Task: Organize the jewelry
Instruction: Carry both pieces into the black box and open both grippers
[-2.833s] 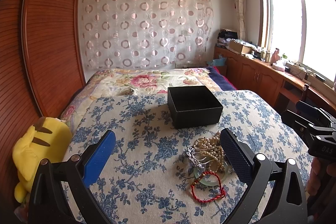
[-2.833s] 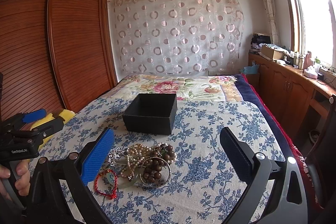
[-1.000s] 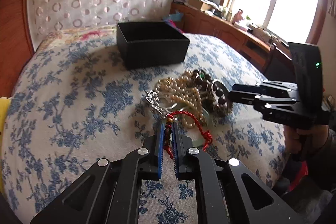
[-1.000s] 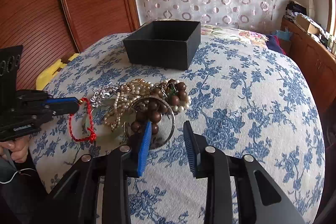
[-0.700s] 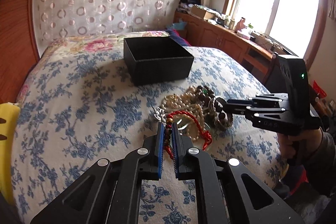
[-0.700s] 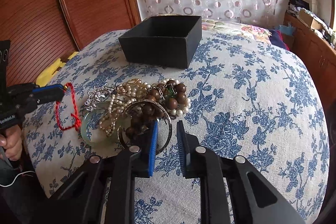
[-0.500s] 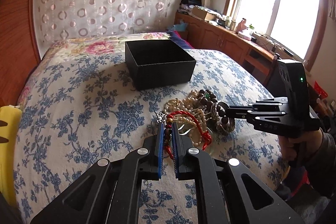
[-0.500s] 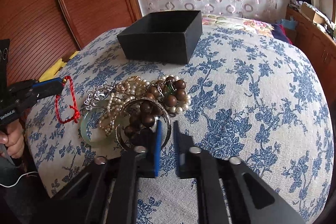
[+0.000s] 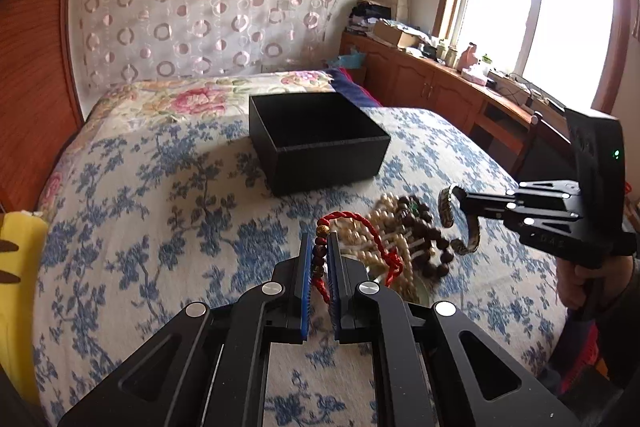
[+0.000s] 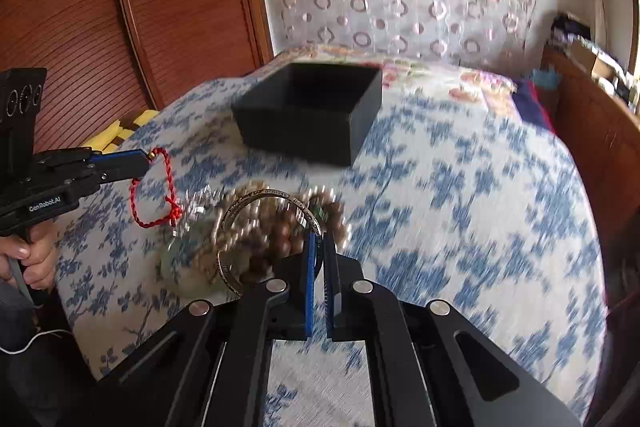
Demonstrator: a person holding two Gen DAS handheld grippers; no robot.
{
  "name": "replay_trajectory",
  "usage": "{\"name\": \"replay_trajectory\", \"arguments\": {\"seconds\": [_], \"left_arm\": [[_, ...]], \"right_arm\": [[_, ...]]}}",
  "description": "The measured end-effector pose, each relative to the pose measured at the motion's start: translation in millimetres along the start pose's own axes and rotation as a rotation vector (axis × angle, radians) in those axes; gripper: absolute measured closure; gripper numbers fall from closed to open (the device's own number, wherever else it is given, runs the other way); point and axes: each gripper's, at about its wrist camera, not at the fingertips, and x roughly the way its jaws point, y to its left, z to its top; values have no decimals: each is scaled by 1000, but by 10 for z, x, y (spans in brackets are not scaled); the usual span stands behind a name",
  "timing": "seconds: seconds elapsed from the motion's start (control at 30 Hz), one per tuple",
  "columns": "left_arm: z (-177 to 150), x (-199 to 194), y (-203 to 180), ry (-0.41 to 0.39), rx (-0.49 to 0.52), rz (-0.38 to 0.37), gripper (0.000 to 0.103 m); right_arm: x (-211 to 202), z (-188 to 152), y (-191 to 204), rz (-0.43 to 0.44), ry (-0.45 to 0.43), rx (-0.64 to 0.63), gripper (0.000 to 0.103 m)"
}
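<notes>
My left gripper is shut on a red cord bracelet with small beads, lifted off the bed; in the right wrist view it shows at the left with the red loop hanging from it. My right gripper is shut on a silver bangle, raised over the pile; from the left wrist view it holds the bangle at the right. Pearls and brown beads lie heaped below. An open black box stands farther back on the floral cover.
A blue-flowered bedcover spreads under everything. A yellow plush toy sits at the left edge. Wooden wardrobe doors stand left, a cluttered wooden counter under the window right. A person's hand grips the left handle.
My right jaws closed on the silver bangle and lifted it off the pile. My left gripper rose with the red bracelet, which now hangs free of the heap.
</notes>
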Motion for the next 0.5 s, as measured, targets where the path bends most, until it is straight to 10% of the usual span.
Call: {"name": "replay_trajectory", "arguments": {"seconds": [0.5], "left_arm": [[464, 145, 109, -65, 19, 60, 96]], "right_arm": [[377, 921, -110, -86, -73, -75, 98]]}}
